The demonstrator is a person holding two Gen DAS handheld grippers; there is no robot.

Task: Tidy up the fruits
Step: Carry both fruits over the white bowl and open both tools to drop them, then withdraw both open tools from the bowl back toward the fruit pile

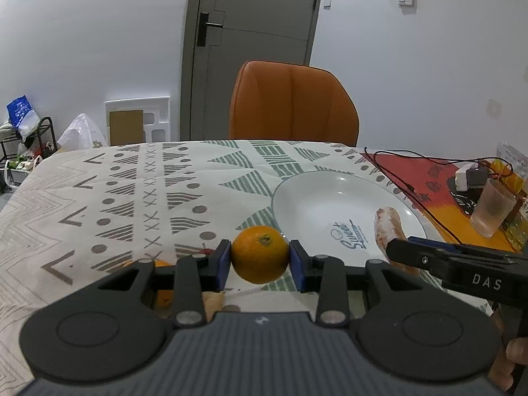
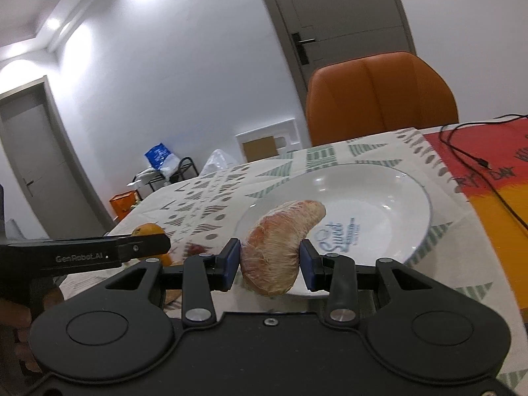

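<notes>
My left gripper (image 1: 260, 260) is shut on a whole orange (image 1: 260, 254) and holds it above the patterned tablecloth, just left of the white plate (image 1: 313, 198). My right gripper (image 2: 270, 264) is shut on a peeled pomelo segment (image 2: 277, 247) and holds it over the plate's near rim (image 2: 419, 231). The segment also shows in the left wrist view (image 1: 387, 224), with the right gripper's finger (image 1: 425, 257) across it. A second orange (image 1: 163, 297) lies on the cloth under my left gripper, partly hidden. The left gripper's finger (image 2: 132, 247) crosses the held orange (image 2: 150, 231) in the right wrist view.
An orange chair (image 1: 292, 105) stands behind the table. A frosted cup (image 1: 491, 211), a small charger box (image 1: 470, 176) and a black cable (image 1: 412, 184) lie on the red-orange mat at the right. A small brown piece (image 1: 211, 300) lies under my left gripper.
</notes>
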